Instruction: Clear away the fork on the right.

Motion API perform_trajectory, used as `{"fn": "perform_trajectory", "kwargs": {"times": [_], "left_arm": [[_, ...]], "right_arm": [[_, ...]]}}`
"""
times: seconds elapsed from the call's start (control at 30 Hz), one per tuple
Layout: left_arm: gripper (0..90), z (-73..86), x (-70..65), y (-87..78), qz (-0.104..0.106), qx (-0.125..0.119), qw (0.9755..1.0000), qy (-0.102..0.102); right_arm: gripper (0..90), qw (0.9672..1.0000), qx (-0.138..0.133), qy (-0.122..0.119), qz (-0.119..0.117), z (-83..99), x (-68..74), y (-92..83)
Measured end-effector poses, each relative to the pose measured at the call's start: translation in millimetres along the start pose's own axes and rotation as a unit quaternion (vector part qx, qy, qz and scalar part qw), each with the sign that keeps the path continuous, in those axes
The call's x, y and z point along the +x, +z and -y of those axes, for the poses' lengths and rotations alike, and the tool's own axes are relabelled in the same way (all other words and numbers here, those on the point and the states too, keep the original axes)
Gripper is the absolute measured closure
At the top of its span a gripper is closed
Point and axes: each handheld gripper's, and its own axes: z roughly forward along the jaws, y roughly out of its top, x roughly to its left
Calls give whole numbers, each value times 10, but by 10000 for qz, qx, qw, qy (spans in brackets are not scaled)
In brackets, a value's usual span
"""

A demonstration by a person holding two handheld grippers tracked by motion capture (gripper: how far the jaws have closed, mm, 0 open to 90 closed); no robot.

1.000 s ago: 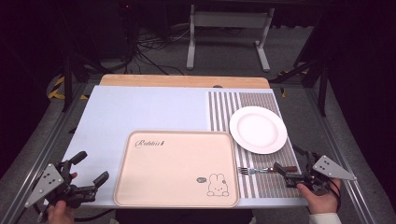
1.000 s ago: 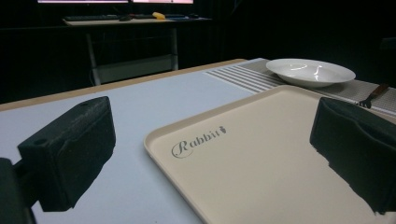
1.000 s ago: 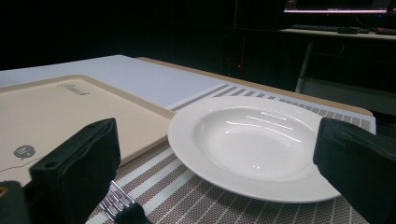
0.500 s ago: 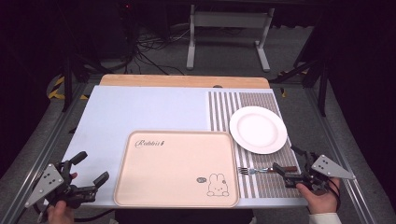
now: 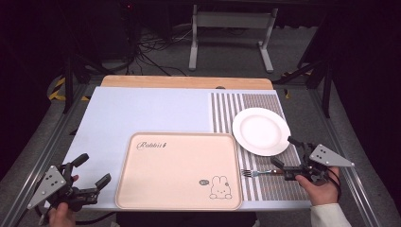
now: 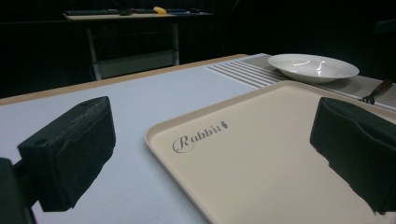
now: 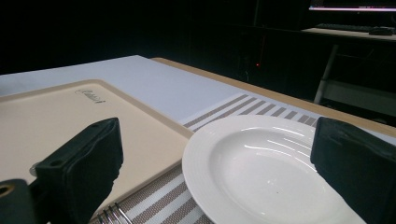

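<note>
2 grippers sit low in the high view. The right gripper [image 5: 283, 153], at the lower right of the frame, has its jaws spread wide, 1 near the rim of the white plate [image 5: 261, 131] and 1 just above the handle of the fork [image 5: 262, 172]. The fork lies on the striped mat [image 5: 272, 187], tines toward the beige tray [image 5: 177, 170], below the plate. In the right gripper view the plate [image 7: 266, 168] lies between the 2 jaws, fork tines [image 7: 112, 215] at the bottom edge. The left gripper [image 5: 92, 171], lower left, also has its jaws apart, just beside the tray's left edge, holding nothing.
</note>
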Motion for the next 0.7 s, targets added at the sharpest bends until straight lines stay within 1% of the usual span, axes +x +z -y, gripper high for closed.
{"fn": "perform_trajectory", "kwargs": {"times": [0.03, 0.13, 0.23, 0.3, 0.33, 0.37, 0.4, 0.43, 0.47, 0.5, 0.53, 0.57, 0.63, 0.7], "left_arm": [[10, 0, 0, -1, 2, 1, 10000, 2], [10, -3, -3, -2, 3, 2, 10000, 15], [10, -6, -4, -2, -8, -2, 10000, 26], [10, -5, -3, -1, -24, 9, 10000, 16], [10, -3, -4, -1, -27, 22, 10000, 15], [10, -3, -4, -1, -27, 22, 10000, 15], [10, -4, -4, -3, -28, 11, 10000, 21], [10, -5, -4, -4, -22, 8, 10000, 27], [10, -5, -4, -4, -22, 8, 10000, 27], [10, -5, -4, -5, -21, 8, 10000, 30], [10, -5, -3, -4, -17, 13, 10000, 32], [10, -6, -3, -3, -22, 16, 10000, 29], [10, -7, -4, -2, -20, 36, 10000, 43], [10, -8, -6, -1, -22, 49, 10000, 71]], "right_arm": [[32, 10000, 32, 16, 0, -10, -1, 19], [25, 9998, 131, 58, -128, -34, -19, 90], [12, 9995, 198, -84, -212, -85, -24, 139], [12, 9992, 259, -45, -311, -119, -30, 172], [12, 9989, 336, -29, -340, -132, -28, 183], [12, 9989, 336, -29, -340, -132, -28, 183], [24, 9966, 626, -213, -494, -182, -27, 229], [36, 9958, 705, -251, -533, -196, -23, 238], [36, 9958, 705, -251, -533, -196, -23, 238], [53, 9938, 858, -292, -638, -224, -16, 249], [55, 9924, 973, -320, -689, -249, -14, 259], [54, 9907, 1066, -399, -743, -274, -17, 269], [61, 9856, 1375, -538, -819, -338, -19, 288], [61, 9822, 1555, -623, -855, -379, -22, 303]]}}
